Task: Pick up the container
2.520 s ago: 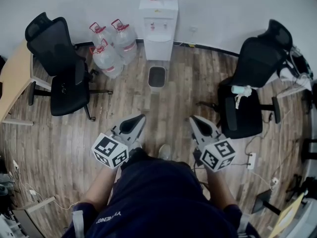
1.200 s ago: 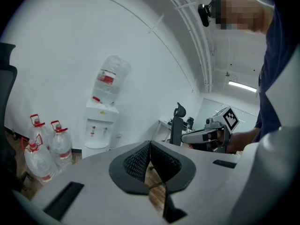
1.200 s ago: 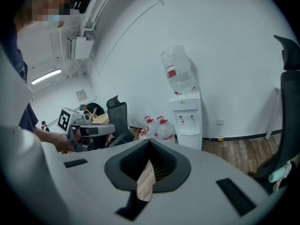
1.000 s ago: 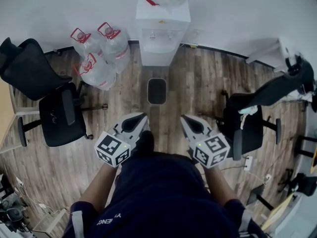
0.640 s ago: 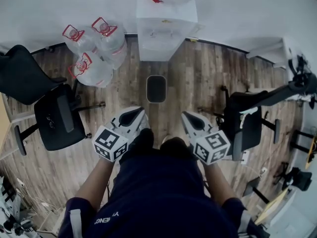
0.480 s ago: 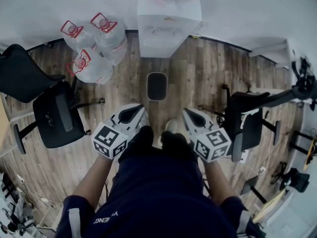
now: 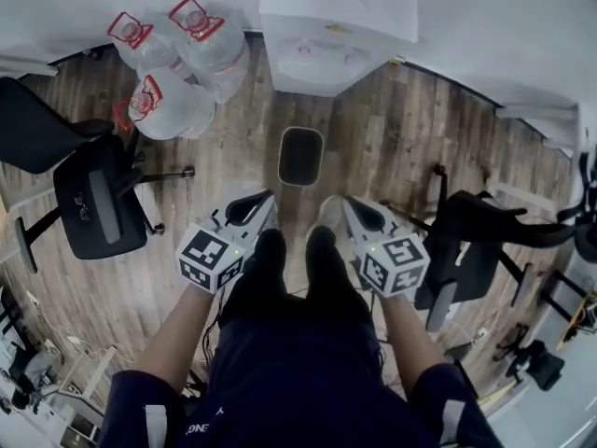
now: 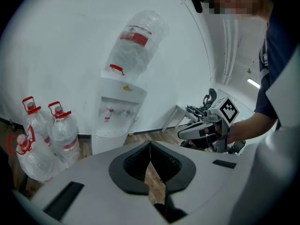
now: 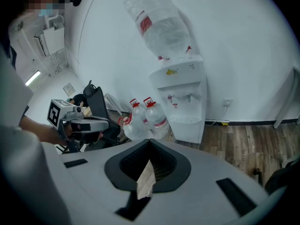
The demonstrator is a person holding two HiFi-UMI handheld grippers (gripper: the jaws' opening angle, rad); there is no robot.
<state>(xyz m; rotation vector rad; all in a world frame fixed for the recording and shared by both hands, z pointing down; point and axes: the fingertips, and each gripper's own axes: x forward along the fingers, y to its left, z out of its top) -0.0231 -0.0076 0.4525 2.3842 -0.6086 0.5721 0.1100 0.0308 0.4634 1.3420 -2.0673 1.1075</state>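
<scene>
A small dark container [image 7: 300,155] with a pale rim stands on the wood floor in front of a white water dispenser [image 7: 337,28]. In the head view my left gripper [image 7: 264,197] and right gripper [image 7: 347,202] are held side by side above my feet, pointing at the container from a short way back. Both are shut with nothing between the jaws. The left gripper view shows shut jaws [image 8: 150,144] and the right gripper view shows the same [image 9: 149,142]. Neither gripper view shows the container.
Three large water bottles [image 7: 173,63] lie left of the dispenser. A black office chair [image 7: 89,203] stands at the left and another [image 7: 476,241] at the right. A white wall runs behind the dispenser [image 8: 117,116], which carries an upturned bottle [image 9: 161,25].
The person has walked toward the dispenser, so the container and the bottles sit nearer and lower in the head view. Both grippers kept their pose and stayed shut.
</scene>
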